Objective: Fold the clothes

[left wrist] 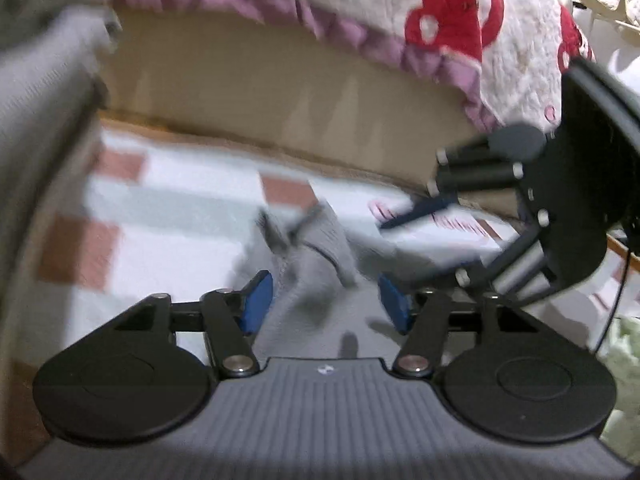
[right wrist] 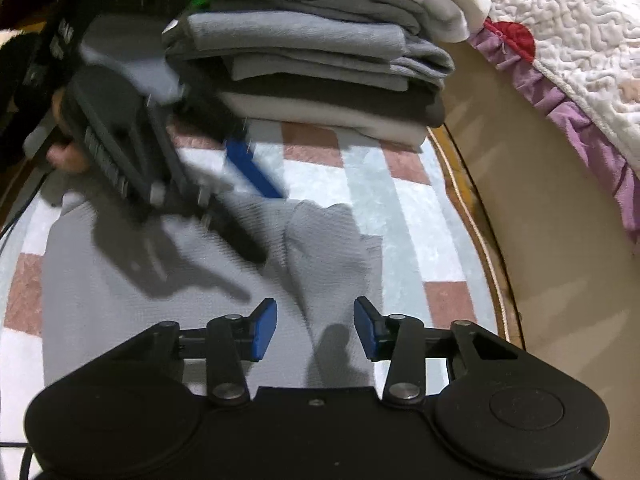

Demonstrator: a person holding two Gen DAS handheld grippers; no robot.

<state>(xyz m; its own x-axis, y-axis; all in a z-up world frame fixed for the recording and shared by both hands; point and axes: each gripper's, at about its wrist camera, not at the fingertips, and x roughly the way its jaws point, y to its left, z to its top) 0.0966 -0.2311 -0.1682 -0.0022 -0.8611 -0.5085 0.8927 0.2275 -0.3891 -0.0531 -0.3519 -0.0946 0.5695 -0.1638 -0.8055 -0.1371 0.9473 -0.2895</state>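
Jaws apart over grey garment [right wrist: 320, 240], folded stack [right wrist: 312, 60] behind.

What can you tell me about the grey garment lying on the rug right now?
The grey garment looks like a soft, finely ribbed knit, lying mostly flat on the checkered rug. One part is bunched into a raised, creased fold near the middle. It lies in front of the stack of folded clothes. Both hand-held grippers, left and right, are open above it, gripping nothing; whether either touches the cloth cannot be told.
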